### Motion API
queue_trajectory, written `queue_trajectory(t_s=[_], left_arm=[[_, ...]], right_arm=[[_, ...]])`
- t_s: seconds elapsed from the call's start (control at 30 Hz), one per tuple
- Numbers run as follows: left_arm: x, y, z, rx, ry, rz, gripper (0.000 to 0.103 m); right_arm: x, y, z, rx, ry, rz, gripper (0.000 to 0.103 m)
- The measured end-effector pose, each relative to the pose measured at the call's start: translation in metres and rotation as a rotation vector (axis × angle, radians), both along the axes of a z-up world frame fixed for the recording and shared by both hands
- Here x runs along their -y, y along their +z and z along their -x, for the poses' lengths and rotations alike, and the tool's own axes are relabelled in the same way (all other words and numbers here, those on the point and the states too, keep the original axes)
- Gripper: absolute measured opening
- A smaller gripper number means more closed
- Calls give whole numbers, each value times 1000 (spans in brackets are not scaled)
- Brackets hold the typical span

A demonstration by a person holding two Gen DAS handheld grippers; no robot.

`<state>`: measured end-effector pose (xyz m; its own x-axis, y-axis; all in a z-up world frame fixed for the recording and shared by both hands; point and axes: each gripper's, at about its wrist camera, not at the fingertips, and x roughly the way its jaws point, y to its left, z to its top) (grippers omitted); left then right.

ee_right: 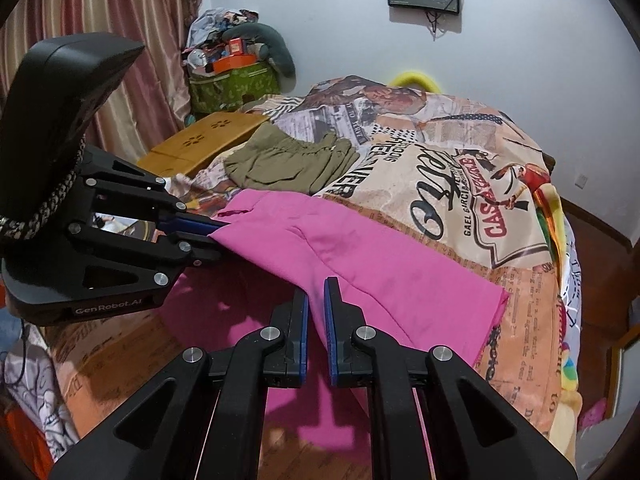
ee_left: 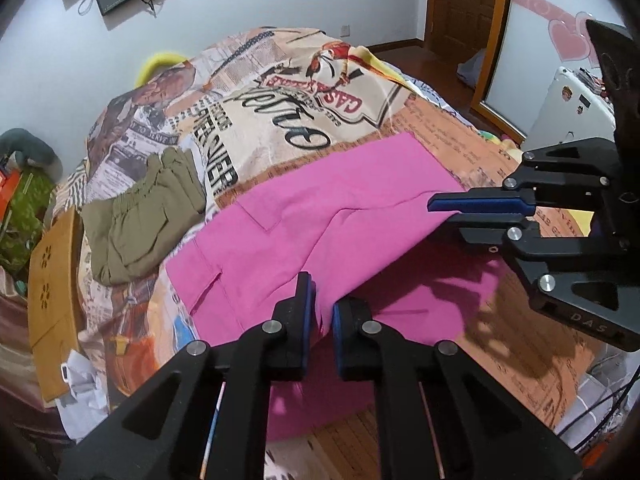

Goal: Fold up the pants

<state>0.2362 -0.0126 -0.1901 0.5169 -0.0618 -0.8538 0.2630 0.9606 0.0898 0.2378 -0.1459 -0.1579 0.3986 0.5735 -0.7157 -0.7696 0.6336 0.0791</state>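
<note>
The pink pants (ee_left: 304,224) lie across the near edge of the bed, partly lifted; they also show in the right wrist view (ee_right: 360,256). My left gripper (ee_left: 322,308) is shut on the near edge of the pink fabric. In the right wrist view it shows at the left (ee_right: 216,236), pinching a corner of the pants. My right gripper (ee_right: 316,312) is shut on the fabric edge too. In the left wrist view it shows at the right (ee_left: 444,210), clamped on the raised pant edge. Part of the pants hangs over the bed's edge below both grippers.
Folded olive green pants (ee_left: 144,216) lie farther back on the printed bedspread (ee_left: 280,112). A wooden lap tray (ee_left: 52,288) rests at the bed's left side. Clutter and a green box (ee_right: 232,84) stand by the curtain. A door (ee_left: 464,4) and wooden floor are beyond.
</note>
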Motion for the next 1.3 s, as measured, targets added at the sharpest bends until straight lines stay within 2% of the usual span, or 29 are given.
queue_trajectory(t_s=[0.3,0.67,0.77,0.83,0.87,0.9,0.93,1.0,1.07,1.17,1.3], left_arm=[[9,-5,17,-39,-17,15,10],[19,-20,27,-82,-28,-5,11],[20,-24,28,-105,-30,1,19],[19,-27,29,-131,-30,18,31],[19,-28,30,-133,-29,24,40],[19,-28,32,-125,-27,25,47],[19,-27,34,-116,-27,21,50],[19,-26,37,-106,-28,15,56],[18,-24,38,-107,-25,18,59],[13,-20,38,-116,-11,35,65],[-1,-7,39,-79,39,51,75]], right_arm=[[11,-3,15,-13,0,-6,7],[21,-23,23,-102,-13,15,7],[23,-26,23,-119,-34,18,7],[24,-28,22,-136,-46,23,8],[25,-30,22,-147,-54,25,12],[26,-31,22,-159,-61,28,21],[27,-32,21,-169,-68,31,27],[30,-32,23,-171,-88,33,49],[32,-32,25,-174,-98,34,53],[37,-31,24,-189,-119,43,54],[48,-25,22,-184,-163,19,55]])
